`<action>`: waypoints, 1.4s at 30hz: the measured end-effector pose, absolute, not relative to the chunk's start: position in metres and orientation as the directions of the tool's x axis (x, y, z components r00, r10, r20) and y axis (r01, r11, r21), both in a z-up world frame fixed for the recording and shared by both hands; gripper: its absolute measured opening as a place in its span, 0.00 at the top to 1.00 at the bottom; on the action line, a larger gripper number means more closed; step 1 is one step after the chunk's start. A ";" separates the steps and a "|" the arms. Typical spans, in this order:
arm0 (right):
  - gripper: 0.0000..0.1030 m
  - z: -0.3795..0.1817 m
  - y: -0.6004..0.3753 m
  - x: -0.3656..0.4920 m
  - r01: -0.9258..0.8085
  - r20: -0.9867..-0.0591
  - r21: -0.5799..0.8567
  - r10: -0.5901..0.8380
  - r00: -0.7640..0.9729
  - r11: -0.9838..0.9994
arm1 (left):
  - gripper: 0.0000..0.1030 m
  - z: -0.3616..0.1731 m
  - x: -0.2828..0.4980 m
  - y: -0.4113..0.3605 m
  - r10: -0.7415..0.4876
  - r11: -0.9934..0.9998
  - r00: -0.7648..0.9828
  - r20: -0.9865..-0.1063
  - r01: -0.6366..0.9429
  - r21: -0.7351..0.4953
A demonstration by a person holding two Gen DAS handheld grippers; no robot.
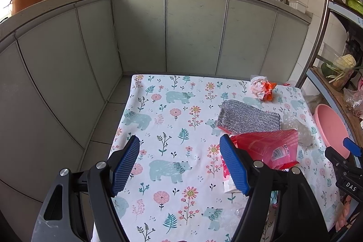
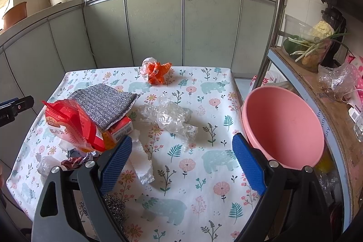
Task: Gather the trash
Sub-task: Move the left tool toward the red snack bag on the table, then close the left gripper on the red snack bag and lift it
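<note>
On the desk (image 2: pixel 204 87) I see a red bag (image 2: pixel 68 126) and clear wrap (image 2: pixel 168 117). My left tool (image 1: pixel 179 162) is wide open, holding nothing. My right tool (image 2: pixel 181 162) is too.

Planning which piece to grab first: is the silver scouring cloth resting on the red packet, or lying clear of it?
Touching. The right wrist view shows the silver scouring cloth draped over the red packet, its near edge lying on the packet's top with no gap.
</note>
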State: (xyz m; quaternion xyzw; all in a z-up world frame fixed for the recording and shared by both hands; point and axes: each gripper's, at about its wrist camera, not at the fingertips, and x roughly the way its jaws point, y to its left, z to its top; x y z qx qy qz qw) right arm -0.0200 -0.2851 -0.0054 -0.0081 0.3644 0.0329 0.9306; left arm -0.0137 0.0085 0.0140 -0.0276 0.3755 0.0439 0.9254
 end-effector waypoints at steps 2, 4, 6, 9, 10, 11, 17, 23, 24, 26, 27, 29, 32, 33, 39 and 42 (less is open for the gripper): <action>0.12 -0.005 -0.286 -0.020 -0.066 -0.679 0.010 0.055 0.732 0.998 | 0.30 0.014 -0.014 0.009 0.061 0.995 0.714 -0.697 -0.101 -0.017; 0.12 -0.006 -0.288 -0.019 -0.065 -0.678 0.011 0.055 0.733 0.998 | 0.30 0.014 -0.014 0.009 0.061 0.995 0.714 -0.697 -0.100 -0.016; 0.12 -0.006 -0.289 -0.019 -0.063 -0.678 0.011 0.054 0.733 0.998 | 0.30 0.013 -0.015 0.009 0.061 0.995 0.713 -0.698 -0.100 -0.015; 0.12 -0.006 -0.293 -0.020 -0.057 -0.678 0.011 0.050 0.734 0.998 | 0.30 0.013 -0.016 0.009 0.057 0.995 0.713 -0.699 -0.096 -0.017; 0.12 -0.007 -0.294 -0.020 -0.055 -0.678 0.011 0.048 0.734 0.998 | 0.30 0.013 -0.016 0.010 0.055 0.995 0.713 -0.699 -0.094 -0.017; 0.12 -0.007 -0.296 -0.021 -0.051 -0.678 0.011 0.044 0.734 0.999 | 0.30 0.012 -0.016 0.010 0.052 0.996 0.713 -0.699 -0.091 -0.019; 0.12 -0.010 -0.307 -0.023 -0.022 -0.683 0.017 0.028 0.730 1.000 | 0.30 0.010 -0.017 0.014 0.021 0.996 0.715 -0.699 -0.074 -0.046; 0.12 -0.015 -0.316 -0.025 -0.003 -0.689 0.031 0.024 0.725 1.000 | 0.30 0.010 -0.020 0.014 -0.070 0.994 0.716 -0.695 -0.012 -0.113; 0.12 -0.015 -0.317 -0.025 -0.001 -0.690 0.033 0.023 0.724 0.999 | 0.30 0.010 -0.021 0.013 -0.088 0.992 0.717 -0.692 0.002 -0.125; 0.12 -0.017 -0.320 -0.025 0.002 -0.693 0.040 0.026 0.720 0.999 | 0.30 0.011 -0.022 0.010 -0.125 0.988 0.716 -0.687 0.030 -0.149; 0.12 -0.018 -0.322 -0.024 0.004 -0.695 0.045 0.029 0.719 0.999 | 0.30 0.010 -0.021 0.008 -0.148 0.985 0.710 -0.689 0.044 -0.166; 0.12 -0.020 -0.323 -0.024 0.005 -0.697 0.052 0.033 0.716 0.999 | 0.30 0.008 -0.019 0.003 -0.181 0.980 0.697 -0.694 0.065 -0.190; 0.12 -0.022 -0.324 -0.023 0.000 -0.700 0.066 0.046 0.712 0.998 | 0.30 0.003 -0.013 -0.009 -0.199 0.979 0.677 -0.708 0.098 -0.181; 0.12 -0.023 -0.324 -0.023 -0.003 -0.700 0.068 0.049 0.712 0.998 | 0.34 0.001 -0.011 -0.011 -0.199 0.979 0.672 -0.713 0.105 -0.174; 0.12 -0.025 -0.321 -0.018 -0.039 -0.704 0.090 0.092 0.704 0.995 | 0.58 -0.015 0.003 -0.025 -0.223 0.974 0.618 -0.754 0.123 -0.188; 0.12 -0.024 -0.317 -0.014 -0.064 -0.703 0.101 0.116 0.702 0.993 | 0.81 -0.021 0.009 -0.026 -0.241 0.970 0.596 -0.766 0.126 -0.207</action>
